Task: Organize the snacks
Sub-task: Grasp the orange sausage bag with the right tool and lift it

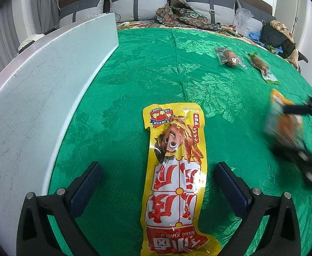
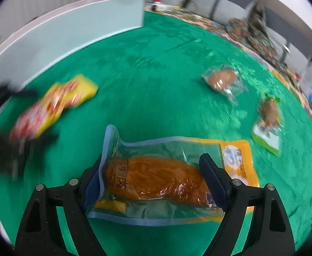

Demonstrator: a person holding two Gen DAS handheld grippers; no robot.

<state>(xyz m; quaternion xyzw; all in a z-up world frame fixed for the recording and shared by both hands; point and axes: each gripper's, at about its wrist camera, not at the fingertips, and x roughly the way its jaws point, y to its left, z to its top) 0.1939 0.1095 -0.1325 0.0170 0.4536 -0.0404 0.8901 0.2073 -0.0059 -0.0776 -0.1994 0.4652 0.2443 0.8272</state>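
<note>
A long yellow and red snack pack (image 1: pixel 174 183) lies flat on the green cloth (image 1: pixel 134 74). My left gripper (image 1: pixel 158 166) stands open, one finger on each side of the pack, neither touching it. My right gripper (image 2: pixel 152 160) is shut on a clear pack with an orange-brown piece of meat and a yellow end (image 2: pixel 156 179); the pack's left edge bends against one finger. In the left wrist view that gripper and its pack (image 1: pixel 283 125) show as a blur at the right, above the cloth. The right wrist view shows the yellow pack (image 2: pixel 53 106) blurred at the left.
A pale board (image 1: pixel 38 96) stands on edge along the cloth's left side. Two small snack packs lie at the far right: a round brown one (image 1: pixel 230 58) and a longer one with a green end (image 1: pixel 261 67). Cushions, clothes and bags sit behind the cloth.
</note>
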